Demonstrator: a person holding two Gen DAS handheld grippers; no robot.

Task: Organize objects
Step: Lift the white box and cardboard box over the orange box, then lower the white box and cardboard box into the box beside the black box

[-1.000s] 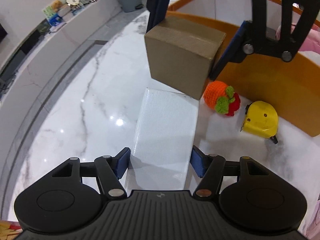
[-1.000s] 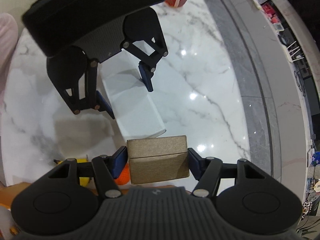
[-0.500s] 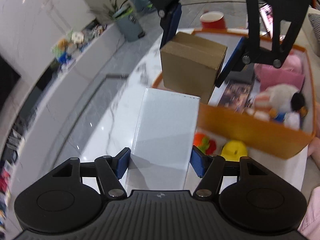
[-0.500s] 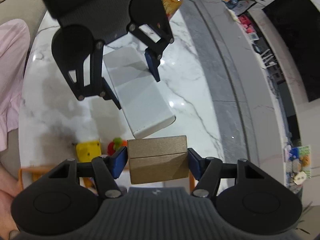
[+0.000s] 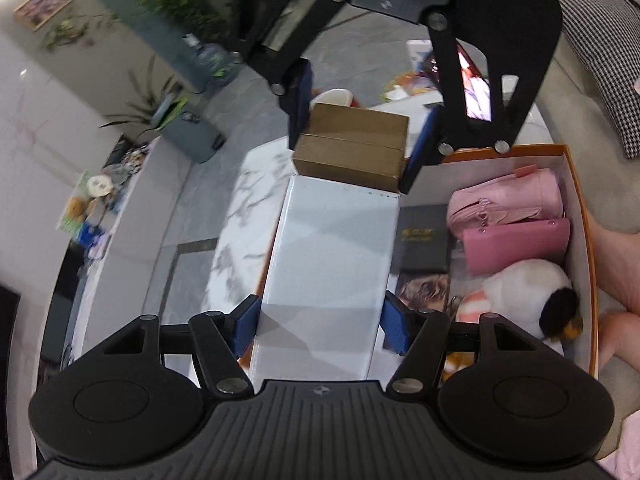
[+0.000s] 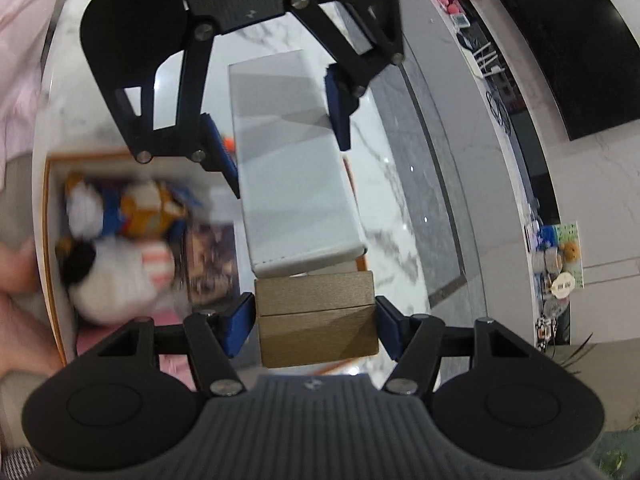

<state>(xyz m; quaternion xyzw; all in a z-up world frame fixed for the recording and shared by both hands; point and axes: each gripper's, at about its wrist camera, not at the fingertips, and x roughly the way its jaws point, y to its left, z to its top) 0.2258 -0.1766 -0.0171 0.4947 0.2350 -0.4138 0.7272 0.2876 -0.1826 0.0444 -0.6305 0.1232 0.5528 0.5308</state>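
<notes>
Two grippers face each other above an orange-rimmed storage box. Left gripper is clamped on a white box; right gripper is clamped on a brown cardboard box, at twelve o'clock from the white one, ends nearly touching.

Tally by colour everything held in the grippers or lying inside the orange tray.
White: 2, the white box in the left gripper and the white plush
Brown: 1, the cardboard box in the right gripper
Pink: 2, the pink pouch and pink wallet
Black: 1, the black booklet
Multicoloured: 2, the duck plush and picture card
Total: 8
</notes>
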